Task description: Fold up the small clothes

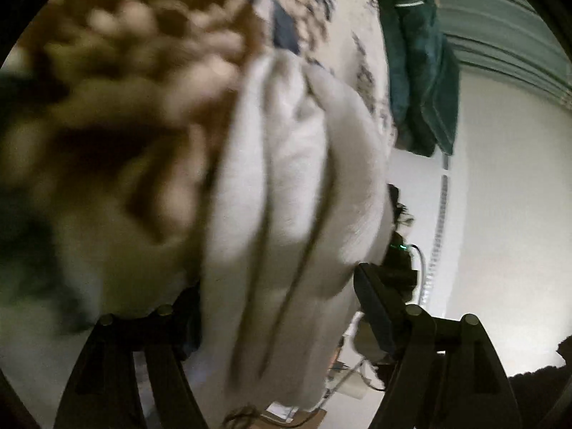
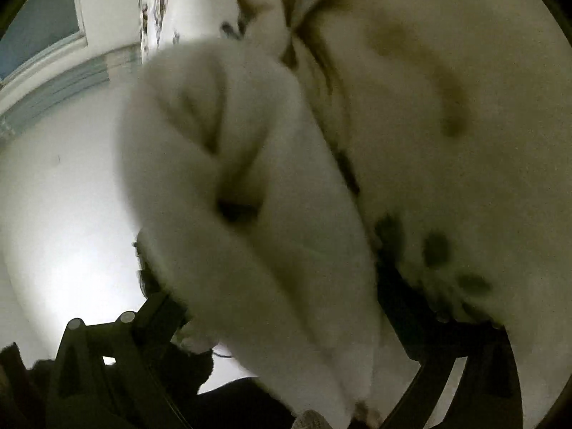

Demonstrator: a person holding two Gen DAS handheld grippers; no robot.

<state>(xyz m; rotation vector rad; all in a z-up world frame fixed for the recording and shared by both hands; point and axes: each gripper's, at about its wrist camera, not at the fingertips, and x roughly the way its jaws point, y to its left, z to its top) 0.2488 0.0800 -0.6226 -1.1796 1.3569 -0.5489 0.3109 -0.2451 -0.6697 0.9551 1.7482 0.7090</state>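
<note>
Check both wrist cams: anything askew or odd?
Nothing damaged or spilled. The white garment hangs bunched in deep lengthwise folds between the left gripper jaws, not flat; the right gripper is also buried in it. Both views are motion-blurred.

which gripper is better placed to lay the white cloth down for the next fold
Probably neither alone. The white cloth runs between the jaws of both the left gripper and the right gripper, bunched and lifted. Blur hides any edge, so lowering both together looks safest.
</note>
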